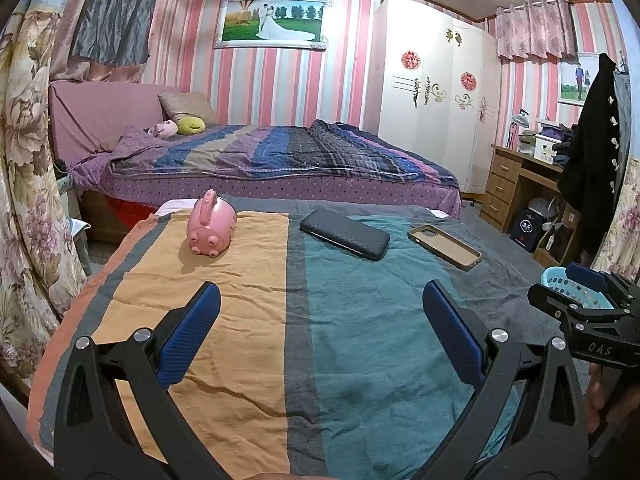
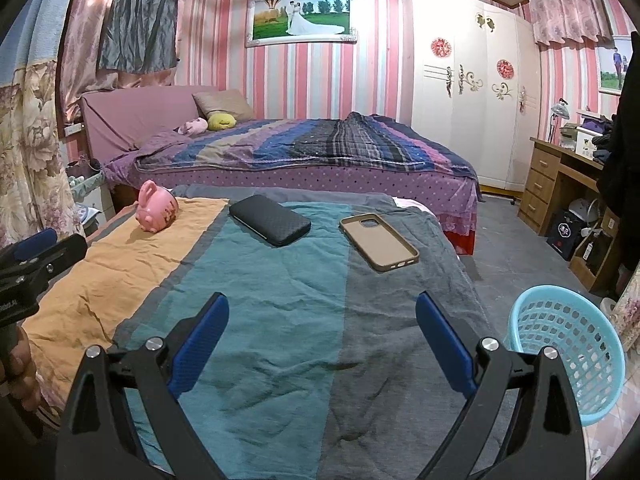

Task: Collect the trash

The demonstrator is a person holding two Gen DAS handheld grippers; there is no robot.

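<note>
A striped cloth (image 1: 240, 320) (image 2: 260, 280) covers a low surface in front of me. On it lie a pink pig-shaped toy (image 1: 212, 230) (image 2: 157, 210), a black phone case (image 1: 345, 234) (image 2: 270, 220) and a tan phone case (image 1: 445, 246) (image 2: 379, 242), inner side up. A light blue plastic basket (image 2: 568, 356) (image 1: 560, 286) stands on the floor at the right. My left gripper (image 1: 320, 304) is open above the near part of the cloth, holding nothing. My right gripper (image 2: 322, 312) is open too, with nothing in it, left of the basket.
A large bed (image 1: 280, 160) with a striped blanket lies beyond the cloth. A white wardrobe (image 2: 468, 92), a wooden desk (image 2: 560, 184) and a hanging dark coat (image 1: 592, 152) stand at the right. Floral curtains (image 1: 24, 160) hang at the left. A hand (image 2: 20, 364) holds the left gripper's handle.
</note>
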